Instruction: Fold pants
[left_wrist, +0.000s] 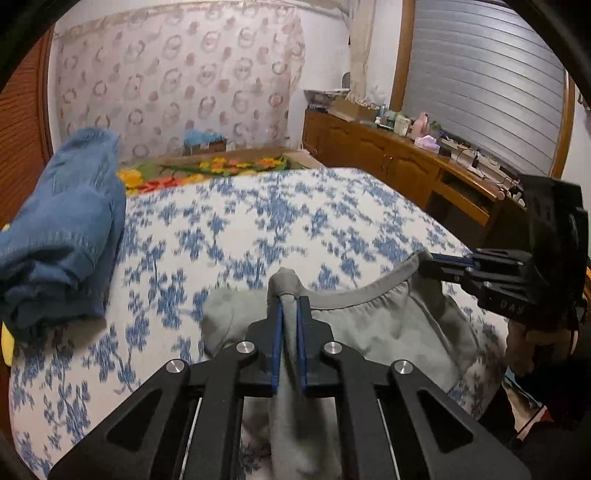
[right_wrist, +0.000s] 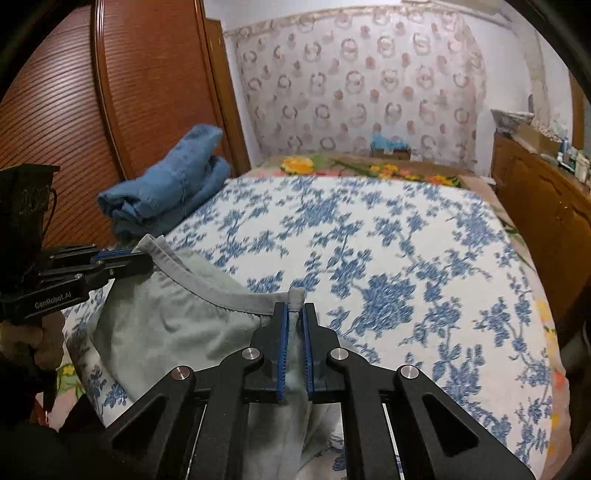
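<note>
We see the left gripper pinching one end of the grey pants' waistband and the right gripper pinching the other end, at 3 o'clock in the left view. The pants lie on the near edge of the blue-flowered bed; their legs are hidden below both frames. Folded blue cloth sits at 10 o'clock, its left part cut off in the left view.

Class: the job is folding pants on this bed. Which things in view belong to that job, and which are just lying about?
In the job:
grey pants
left gripper
right gripper
bed cover

Lying about:
blue garment pile
wooden cabinet with clutter
</note>
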